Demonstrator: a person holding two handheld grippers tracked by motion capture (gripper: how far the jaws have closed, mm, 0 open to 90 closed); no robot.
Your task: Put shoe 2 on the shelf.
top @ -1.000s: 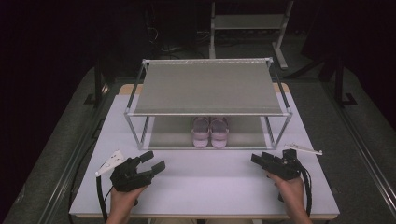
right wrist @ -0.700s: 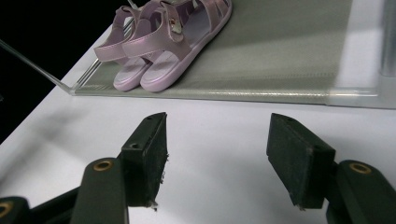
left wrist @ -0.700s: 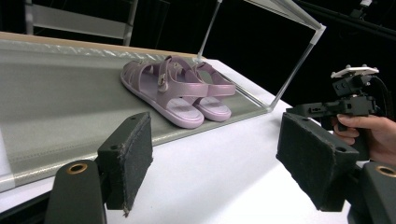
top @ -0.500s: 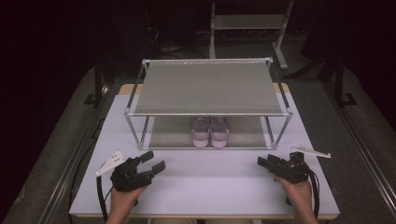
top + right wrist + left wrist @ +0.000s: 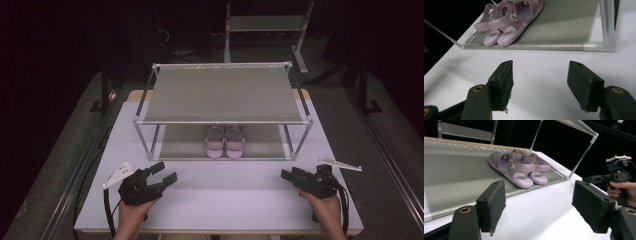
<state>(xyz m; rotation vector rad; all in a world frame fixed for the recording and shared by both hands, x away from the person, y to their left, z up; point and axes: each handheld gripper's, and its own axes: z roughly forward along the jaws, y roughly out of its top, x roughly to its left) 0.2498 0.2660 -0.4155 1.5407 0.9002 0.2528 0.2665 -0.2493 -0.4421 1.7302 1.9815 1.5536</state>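
A pair of lilac sandals point(image 5: 225, 141) stands side by side on the lower shelf of a two-shelf metal rack point(image 5: 222, 95), toes toward the person. My left gripper point(image 5: 164, 173) rests on the white table near the front left, open, aimed at the rack. In its own view the left gripper point(image 5: 539, 207) holds nothing, and the sandals point(image 5: 520, 167) lie beyond it on the grey shelf. My right gripper point(image 5: 287, 174) sits at the front right, open and empty. The right gripper point(image 5: 540, 85) faces the sandals point(image 5: 509, 20) from the table.
The rack's corner post point(image 5: 607, 20) rises at the right of the right gripper view. White table point(image 5: 225, 200) surface lies between both grippers and the rack. The right gripper point(image 5: 614, 173) and its hand appear in the left gripper view. Another metal rack point(image 5: 265, 22) stands behind the table.
The right gripper has drawn a little to the right and back toward the near edge. The left gripper and the sandals have not moved.
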